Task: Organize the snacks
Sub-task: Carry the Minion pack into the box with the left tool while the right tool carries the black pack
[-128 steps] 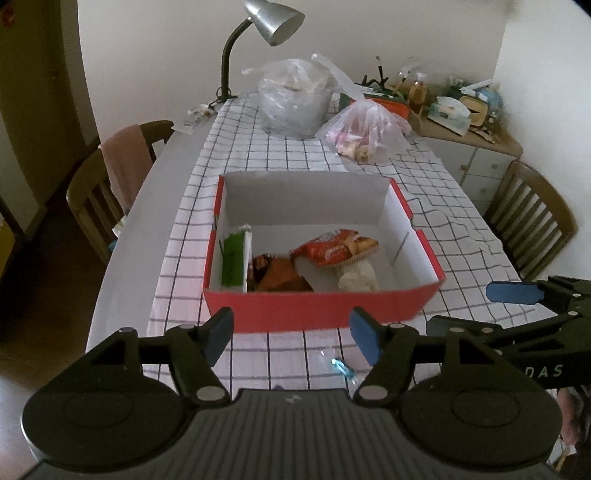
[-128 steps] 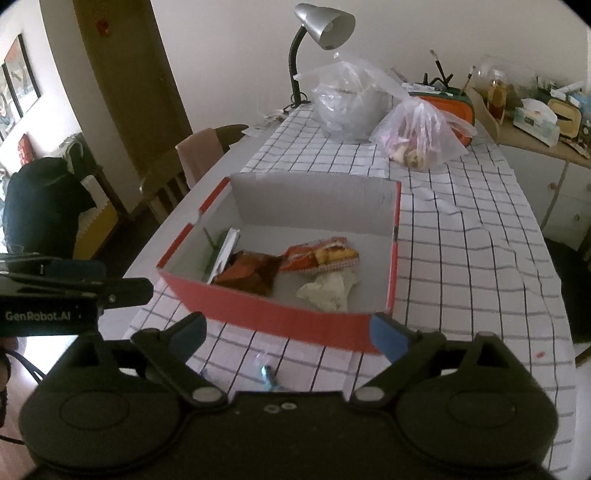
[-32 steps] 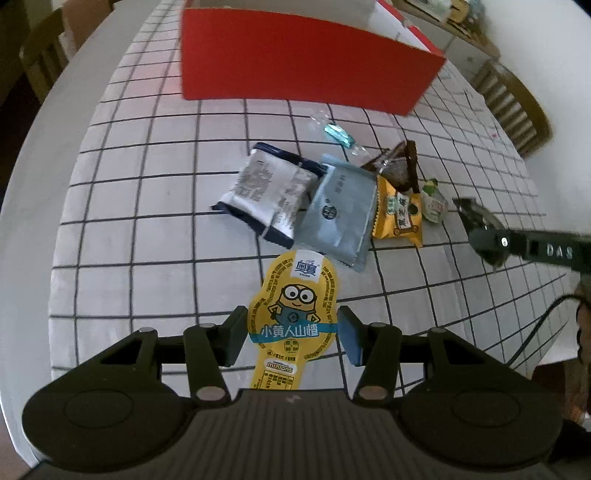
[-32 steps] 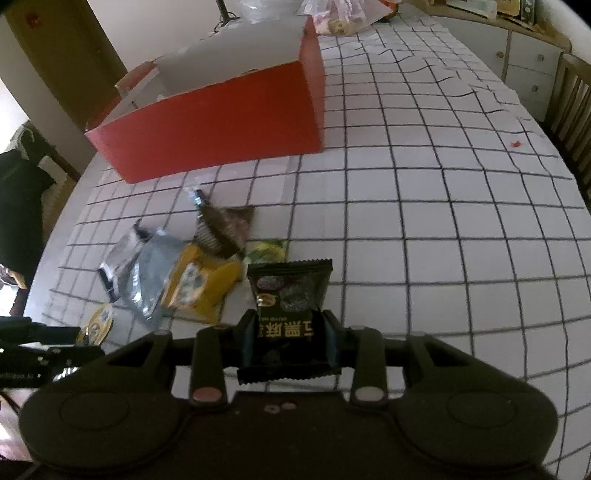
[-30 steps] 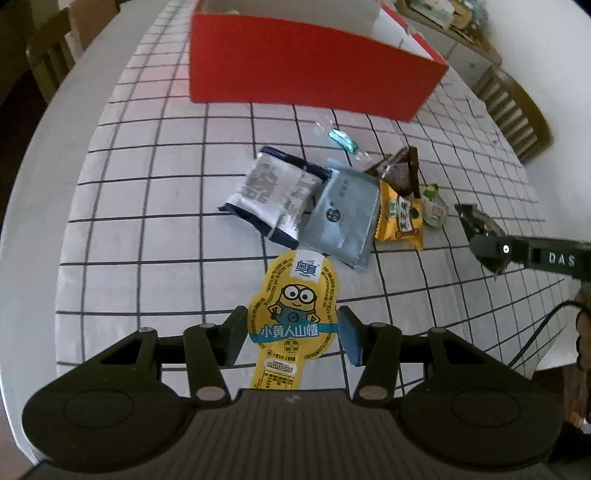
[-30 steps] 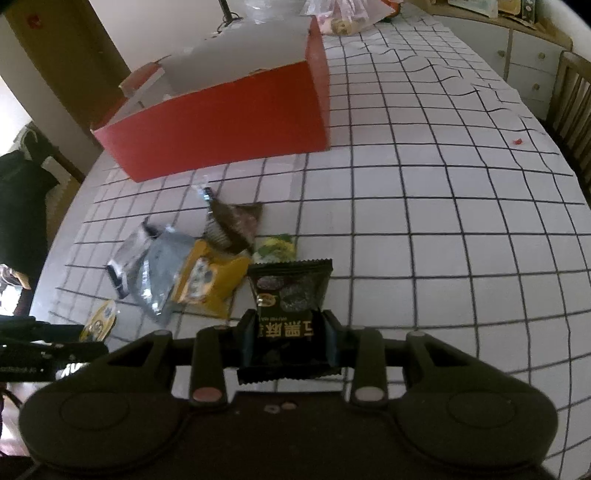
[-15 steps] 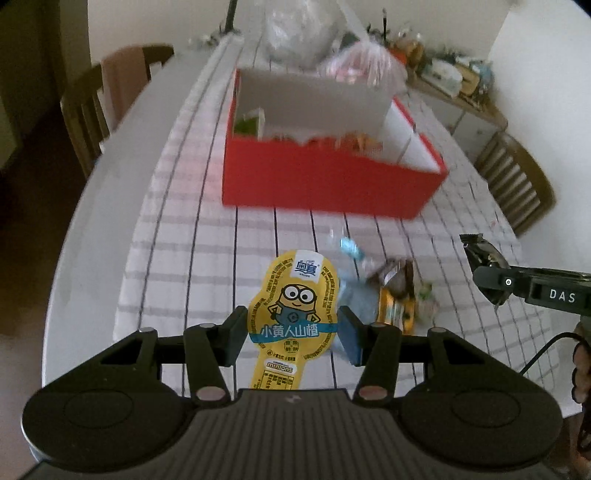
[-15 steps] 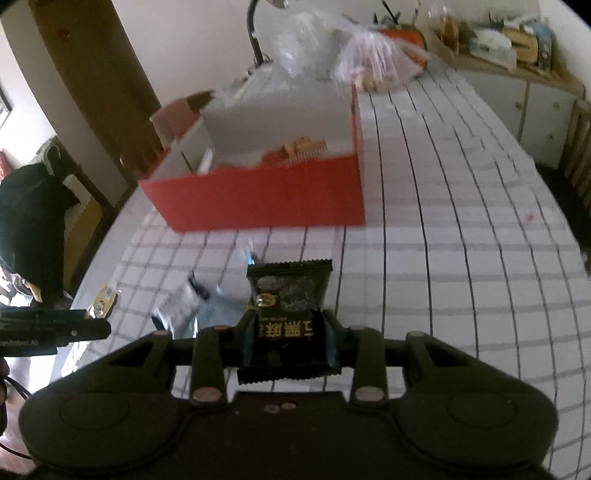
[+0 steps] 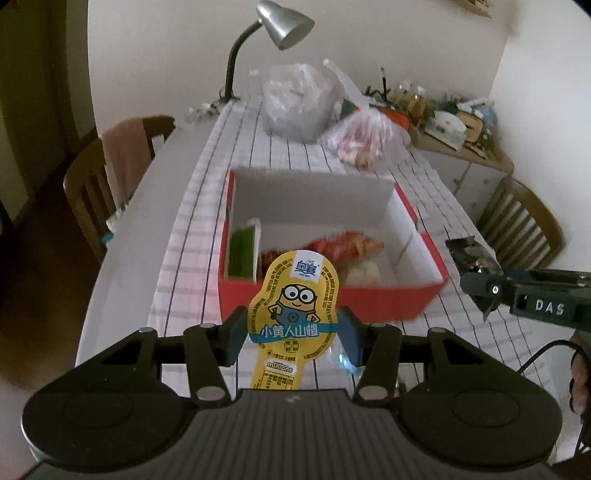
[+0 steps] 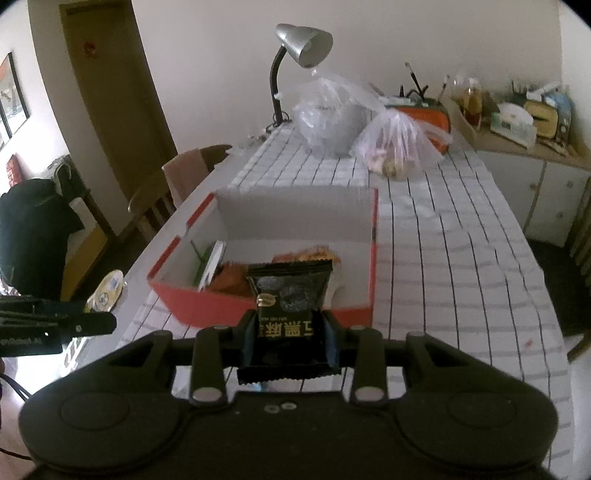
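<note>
My left gripper (image 9: 291,332) is shut on a yellow Minions snack pack (image 9: 293,314), held up in front of the red box (image 9: 391,301). My right gripper (image 10: 290,332) is shut on a black snack packet (image 10: 288,291), also raised before the red box (image 10: 354,314). Inside the box lie a green-and-white pack (image 9: 242,254), a red-orange packet (image 9: 345,243), a brown packet and a pale one. In the left wrist view the right gripper (image 9: 480,286) shows at the right edge with the black packet (image 9: 471,254). The left gripper (image 10: 92,317) appears at the left of the right wrist view.
Two plastic bags (image 9: 295,99) (image 9: 365,138) and a silver desk lamp (image 9: 280,26) stand at the table's far end. Wooden chairs (image 9: 110,173) (image 9: 524,225) flank the checked tablecloth. A cluttered sideboard (image 10: 517,140) stands at the right. A small clear candy (image 9: 341,360) lies below my left fingers.
Both grippers rose and tilted up with their packets. The loose snacks on the cloth dropped out of view, and the box interior and far end of the table came into sight.
</note>
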The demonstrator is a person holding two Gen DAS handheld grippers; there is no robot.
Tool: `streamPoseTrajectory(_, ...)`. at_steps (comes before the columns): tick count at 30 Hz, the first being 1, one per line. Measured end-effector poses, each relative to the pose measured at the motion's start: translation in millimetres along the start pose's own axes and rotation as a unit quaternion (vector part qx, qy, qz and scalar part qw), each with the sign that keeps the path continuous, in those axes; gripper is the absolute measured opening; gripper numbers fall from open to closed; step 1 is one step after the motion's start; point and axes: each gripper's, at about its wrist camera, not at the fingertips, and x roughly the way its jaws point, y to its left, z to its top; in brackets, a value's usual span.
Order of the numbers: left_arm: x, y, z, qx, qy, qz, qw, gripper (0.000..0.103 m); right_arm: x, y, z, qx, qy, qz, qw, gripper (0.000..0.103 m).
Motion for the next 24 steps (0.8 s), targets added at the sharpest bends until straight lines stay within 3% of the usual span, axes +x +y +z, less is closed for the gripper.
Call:
streamPoseTrajectory(14,54,-1,63,0.006,-0.002,0.040,0.9992,0.052,58,-15,52,-0.011,0.005,-0.014,1.000,0.035)
streamPoseTrajectory(24,106,-3,103,0.007,0.031,0.050,0.9983,0.052,109,-16,78,-0.035,0.034,-0.011,0.999,0.035)
